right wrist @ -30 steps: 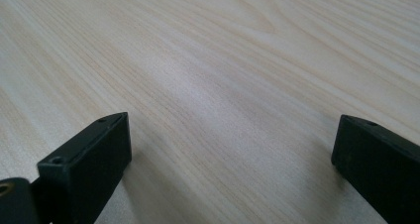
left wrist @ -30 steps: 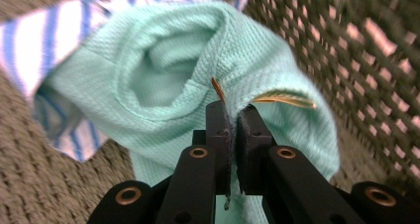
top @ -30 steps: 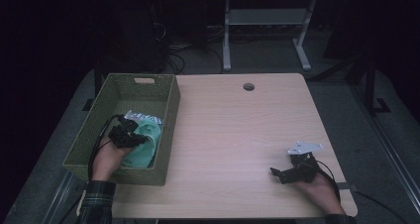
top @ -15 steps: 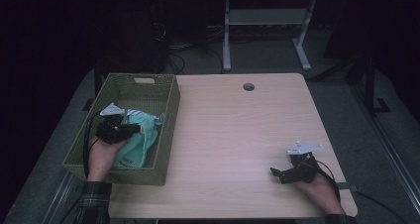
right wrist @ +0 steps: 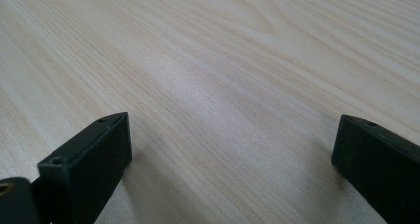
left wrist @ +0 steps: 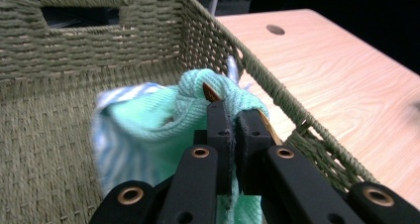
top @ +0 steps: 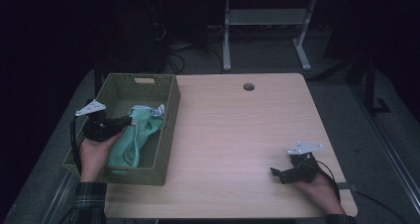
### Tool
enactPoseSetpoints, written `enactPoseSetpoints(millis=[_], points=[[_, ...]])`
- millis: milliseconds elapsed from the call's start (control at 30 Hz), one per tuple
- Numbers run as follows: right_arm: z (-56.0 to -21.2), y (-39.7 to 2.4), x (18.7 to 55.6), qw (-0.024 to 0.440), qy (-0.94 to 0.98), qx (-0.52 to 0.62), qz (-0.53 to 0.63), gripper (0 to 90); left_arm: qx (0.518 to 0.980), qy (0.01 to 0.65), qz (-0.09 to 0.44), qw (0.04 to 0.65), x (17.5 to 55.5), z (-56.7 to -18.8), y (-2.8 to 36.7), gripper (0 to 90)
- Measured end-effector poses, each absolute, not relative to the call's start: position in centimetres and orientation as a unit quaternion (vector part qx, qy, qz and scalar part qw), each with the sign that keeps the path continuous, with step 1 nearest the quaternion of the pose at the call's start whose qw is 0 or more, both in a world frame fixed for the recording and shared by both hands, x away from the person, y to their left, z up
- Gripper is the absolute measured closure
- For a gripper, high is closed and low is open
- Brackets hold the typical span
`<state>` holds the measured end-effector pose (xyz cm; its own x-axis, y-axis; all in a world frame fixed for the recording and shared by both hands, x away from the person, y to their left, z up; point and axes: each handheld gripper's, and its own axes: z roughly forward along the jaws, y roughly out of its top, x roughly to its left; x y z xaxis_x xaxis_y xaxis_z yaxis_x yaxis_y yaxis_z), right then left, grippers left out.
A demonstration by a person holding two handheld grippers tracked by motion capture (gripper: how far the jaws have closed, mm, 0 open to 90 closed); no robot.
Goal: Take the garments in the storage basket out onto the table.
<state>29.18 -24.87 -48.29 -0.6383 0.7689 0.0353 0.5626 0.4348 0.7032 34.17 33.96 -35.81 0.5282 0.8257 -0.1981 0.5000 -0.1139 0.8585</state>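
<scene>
Over the woven basket (top: 168, 135), left claw (left wrist: 232, 116) pinches green cloth (left wrist: 148, 130); right claw (right wrist: 228, 149) gapes wide.

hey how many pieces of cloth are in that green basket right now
2, as far as shows: a mint green cloth pinched in the left tool inside the basket, and a blue-white striped cloth bunched against it by the basket's right wall. More could lie underneath.

The left gripper (top: 130, 120) is clamped tight, while the right gripper (top: 275, 173) rests wide apart.
</scene>
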Motion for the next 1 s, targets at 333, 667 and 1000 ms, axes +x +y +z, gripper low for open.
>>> enactPoseSetpoints(millis=[333, 667, 1000], points=[[-48.3, -24.8, 29.2, 0.147, 0.833, 0.402, 0.351, 1.7, 0.721, 0.443, 0.156, 0.509, 34.3, -34.7, 34.4, 86.2], [-48.3, -24.8, 29.1, 0.145, 0.833, 0.404, 0.350, 1.7, 0.725, 0.417, 0.143, 0.530, 34.6, -32.3, 34.1, 86.3], [-48.3, -24.8, 29.1, 0.145, 0.833, 0.404, 0.350, 1.7, 0.726, 0.398, 0.144, 0.543, 34.7, -29.7, 33.8, 86.5]])
